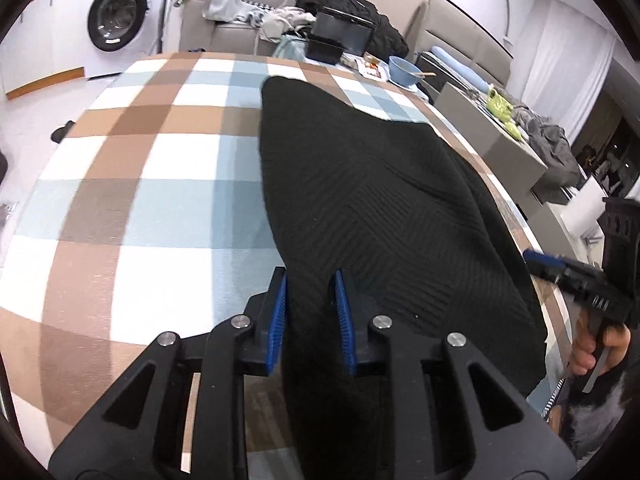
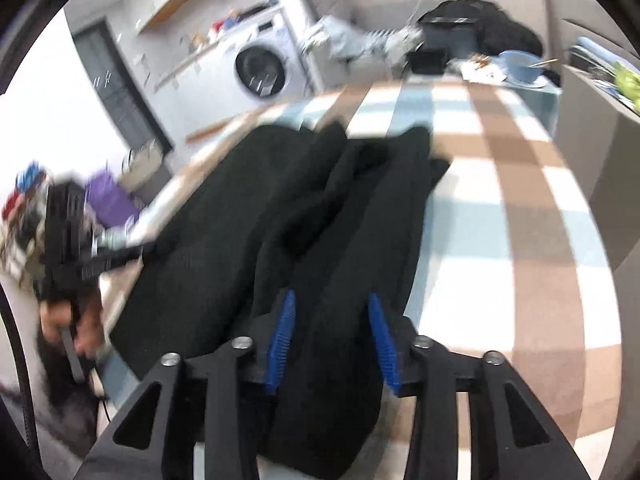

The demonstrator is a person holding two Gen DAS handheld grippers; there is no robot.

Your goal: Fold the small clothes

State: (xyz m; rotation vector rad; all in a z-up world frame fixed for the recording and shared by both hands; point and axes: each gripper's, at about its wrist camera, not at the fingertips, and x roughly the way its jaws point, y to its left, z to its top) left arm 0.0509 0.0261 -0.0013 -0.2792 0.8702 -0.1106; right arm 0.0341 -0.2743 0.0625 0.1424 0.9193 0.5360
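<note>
A black ribbed knit garment (image 1: 360, 184) lies lengthwise on the checked tablecloth (image 1: 140, 160). My left gripper (image 1: 310, 280) is shut on its near edge, and the cloth fills the gap between the blue pads. In the right wrist view the same garment (image 2: 224, 216) lies bunched in long folds. My right gripper (image 2: 331, 298) grips a thick fold of it between its pads, at the garment's other near corner. Each gripper also shows in the other's view, held by a hand: the right gripper (image 1: 560, 268) at the table's right edge and the left gripper (image 2: 100, 256) at its left edge.
At the table's far end stand black boxes (image 1: 340, 36), a blue bowl (image 1: 402, 68) with chopsticks and some food wrappers. Behind are a washing machine (image 1: 116, 16) and a sofa piled with clothes (image 1: 224, 0). A grey cabinet (image 1: 500, 136) flanks the table's right side.
</note>
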